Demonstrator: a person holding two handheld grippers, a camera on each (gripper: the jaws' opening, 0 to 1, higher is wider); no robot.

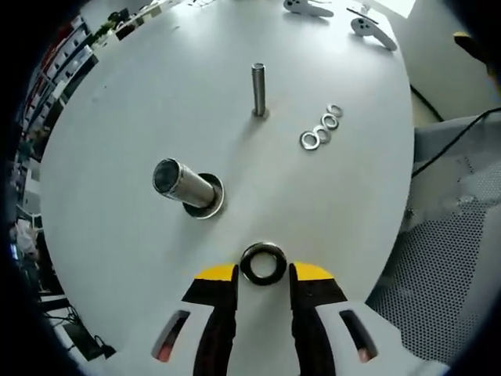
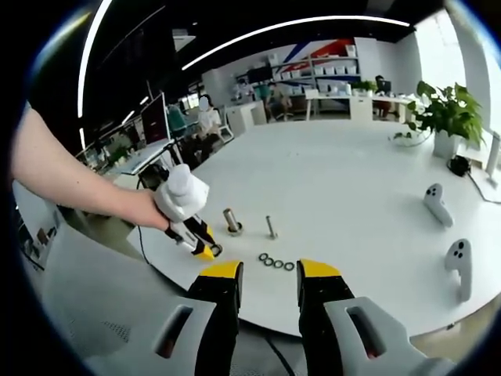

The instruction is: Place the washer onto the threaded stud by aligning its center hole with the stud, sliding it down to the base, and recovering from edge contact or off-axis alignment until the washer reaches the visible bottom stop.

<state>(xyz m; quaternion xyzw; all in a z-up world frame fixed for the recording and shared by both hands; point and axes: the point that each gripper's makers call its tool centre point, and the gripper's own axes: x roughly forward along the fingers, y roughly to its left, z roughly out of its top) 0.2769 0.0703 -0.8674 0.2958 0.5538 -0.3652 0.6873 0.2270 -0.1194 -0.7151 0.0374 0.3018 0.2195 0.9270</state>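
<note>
One washer (image 1: 263, 263) clamped flat in left gripper (image 1: 263, 272), right gripper (image 2: 269, 271) spread, stud (image 1: 258, 89) upright.

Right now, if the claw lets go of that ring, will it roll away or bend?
Probably no bending: the washer in the left claw looks like thick, stiff metal. Dropped on edge it might roll across the smooth table; landing flat, it would likely stay, like the spare washers.
</note>
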